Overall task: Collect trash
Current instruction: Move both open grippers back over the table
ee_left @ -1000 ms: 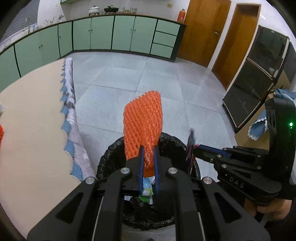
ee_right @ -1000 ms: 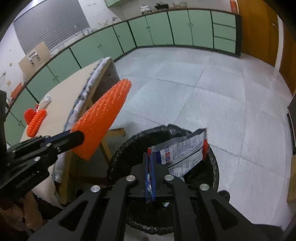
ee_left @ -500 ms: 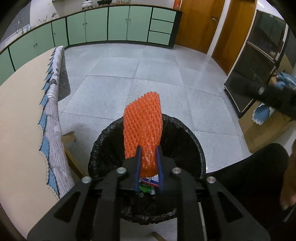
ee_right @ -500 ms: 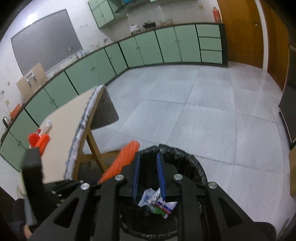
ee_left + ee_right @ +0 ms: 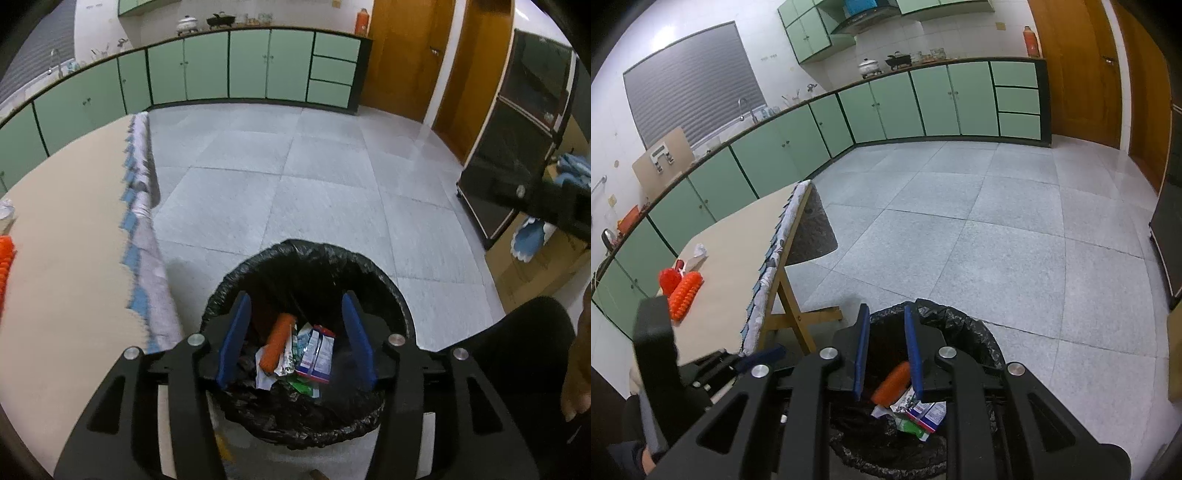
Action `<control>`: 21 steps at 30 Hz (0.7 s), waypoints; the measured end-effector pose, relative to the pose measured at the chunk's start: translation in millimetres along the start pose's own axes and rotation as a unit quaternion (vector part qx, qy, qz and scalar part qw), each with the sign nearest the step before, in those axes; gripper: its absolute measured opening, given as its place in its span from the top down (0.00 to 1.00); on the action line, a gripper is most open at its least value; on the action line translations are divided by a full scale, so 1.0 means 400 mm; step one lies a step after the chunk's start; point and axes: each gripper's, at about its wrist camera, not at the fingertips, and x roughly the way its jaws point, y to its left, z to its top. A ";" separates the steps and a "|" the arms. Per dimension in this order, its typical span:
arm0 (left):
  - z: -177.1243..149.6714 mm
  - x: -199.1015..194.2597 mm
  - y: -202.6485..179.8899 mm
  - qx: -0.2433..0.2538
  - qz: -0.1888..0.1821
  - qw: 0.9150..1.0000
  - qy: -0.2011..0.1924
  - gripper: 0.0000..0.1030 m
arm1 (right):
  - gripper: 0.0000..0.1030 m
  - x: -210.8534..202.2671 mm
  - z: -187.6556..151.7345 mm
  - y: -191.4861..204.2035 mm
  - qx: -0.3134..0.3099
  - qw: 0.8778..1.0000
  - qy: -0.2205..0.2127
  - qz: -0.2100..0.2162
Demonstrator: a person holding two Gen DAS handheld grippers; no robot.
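orange foam netting (image 5: 277, 343) lies down in the black-lined bin (image 5: 373, 275) now, resting on the wrappers (image 5: 317, 354), and the left gripper (image 5: 295, 334) hangs right over it, fingers opening with nothing between them. the right gripper (image 5: 886, 350) hovers over the same bin, its fingers a narrow gap apart and empty. more trash waits on the bench (image 5: 738, 251): an orange foam sleeve (image 5: 685, 295) near the far left edge, a red piece (image 5: 668, 278) touching it, a crumpled white scrap (image 5: 698, 253) just beyond. that foam looks feather-light, soft and springy, so i'd judge it squashes under a pinch; best taken across its middle, gently, since it may spring loose.
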 end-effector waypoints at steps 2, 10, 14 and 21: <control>0.007 -0.024 0.004 -0.003 0.000 1.000 -0.010 0.50 | 0.81 -0.010 0.003 0.015 -0.006 1.000 -0.003 0.001; 0.025 -0.129 0.006 -0.006 0.004 0.999 -0.048 0.39 | 0.81 -0.078 0.020 0.061 -0.026 0.999 -0.024 0.004; 0.025 -0.162 0.000 -0.005 0.005 0.998 -0.058 0.38 | 0.79 -0.115 0.025 0.082 -0.035 0.999 -0.033 0.003; 0.024 -0.222 0.007 -0.004 0.014 0.997 -0.080 0.22 | 0.78 -0.152 0.030 0.105 -0.044 0.998 -0.043 0.001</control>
